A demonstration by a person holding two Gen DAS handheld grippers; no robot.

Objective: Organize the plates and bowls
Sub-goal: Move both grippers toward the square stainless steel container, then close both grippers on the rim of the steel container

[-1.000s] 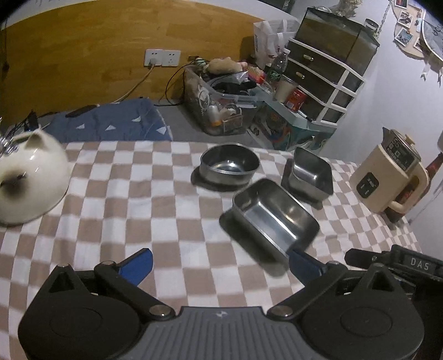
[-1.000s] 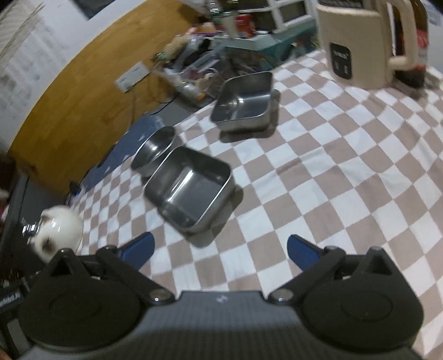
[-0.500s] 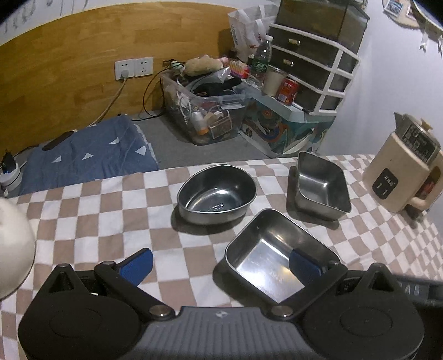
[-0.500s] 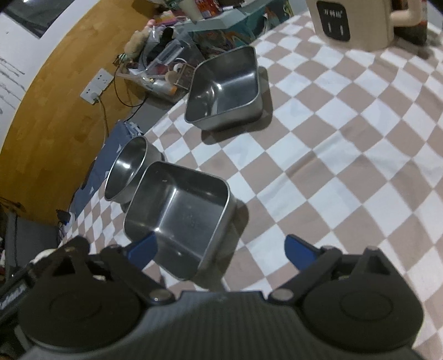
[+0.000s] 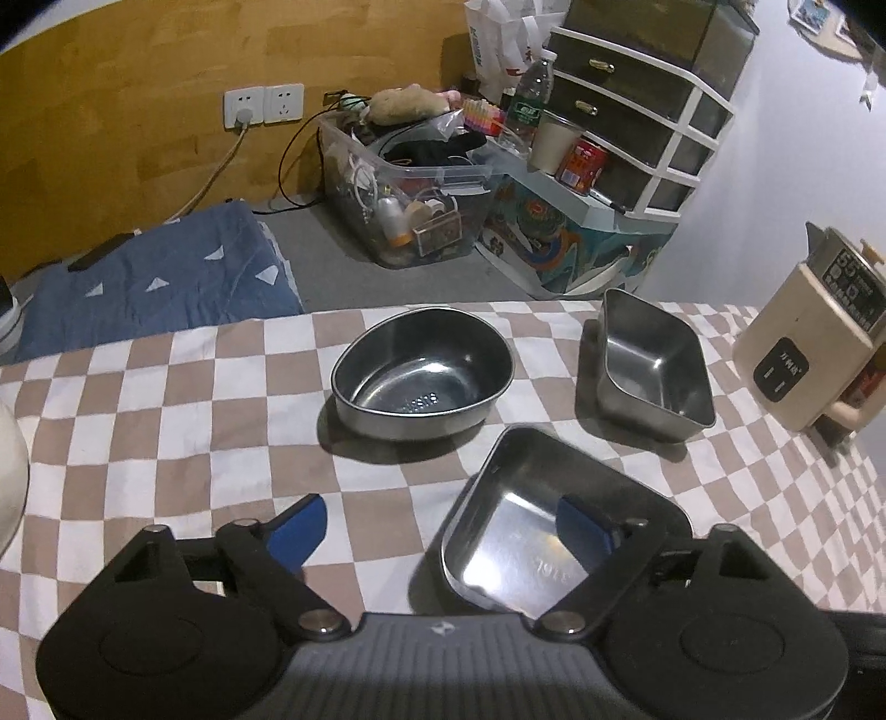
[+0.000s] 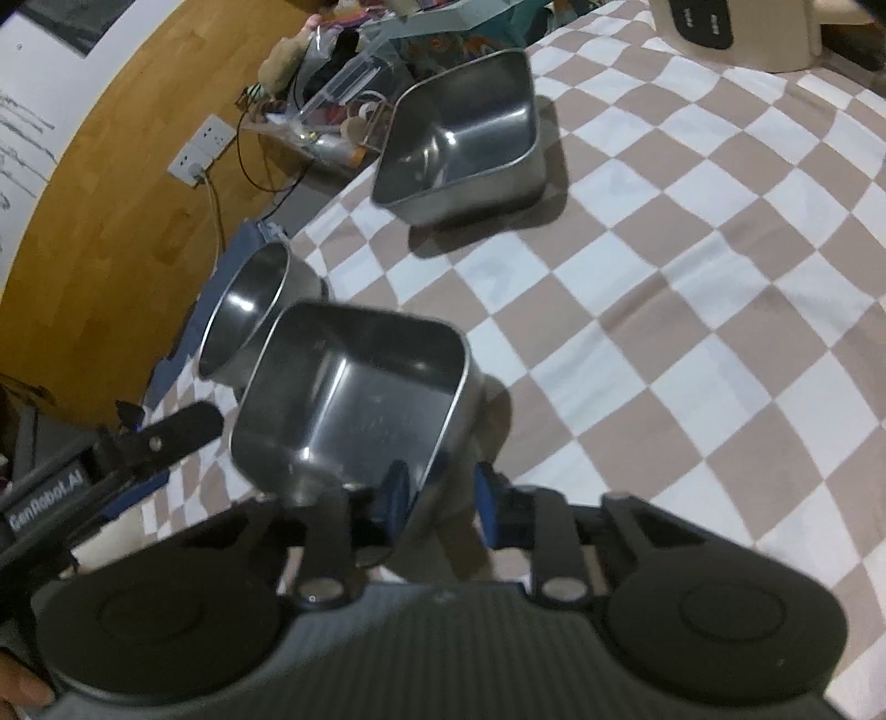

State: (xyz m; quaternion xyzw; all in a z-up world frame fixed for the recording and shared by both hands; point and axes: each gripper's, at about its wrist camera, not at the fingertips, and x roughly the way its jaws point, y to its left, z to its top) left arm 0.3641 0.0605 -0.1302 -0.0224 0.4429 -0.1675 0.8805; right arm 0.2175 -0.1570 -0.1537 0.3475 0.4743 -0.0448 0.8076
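Three steel vessels stand on the checked cloth: a round bowl [image 5: 423, 368] [image 6: 243, 315], a deep square container [image 5: 653, 365] [image 6: 459, 127] and a nearer square dish [image 5: 526, 531] [image 6: 354, 399]. My left gripper [image 5: 440, 529] straddles the dish's left wall, one blue pad inside and one on the cloth side. Its jaws are closing but still wide, clear of the steel. My right gripper [image 6: 440, 495] has the dish's near corner wall between its blue pads. Those jaws are closing, and a narrow gap still shows on each side. A left finger [image 6: 166, 432] appears beside the dish.
A beige electric kettle [image 5: 814, 343] [image 6: 736, 27] stands at the cloth's right edge. A white rounded object [image 5: 8, 471] pokes in at the left. Beyond the far edge lie blue bedding [image 5: 155, 277], a cluttered plastic bin [image 5: 410, 194] and a drawer unit [image 5: 637, 111].
Both grippers came forward and down onto the near square dish. The right jaws narrowed from wide open to a small gap around its wall. The left jaws narrowed a little.
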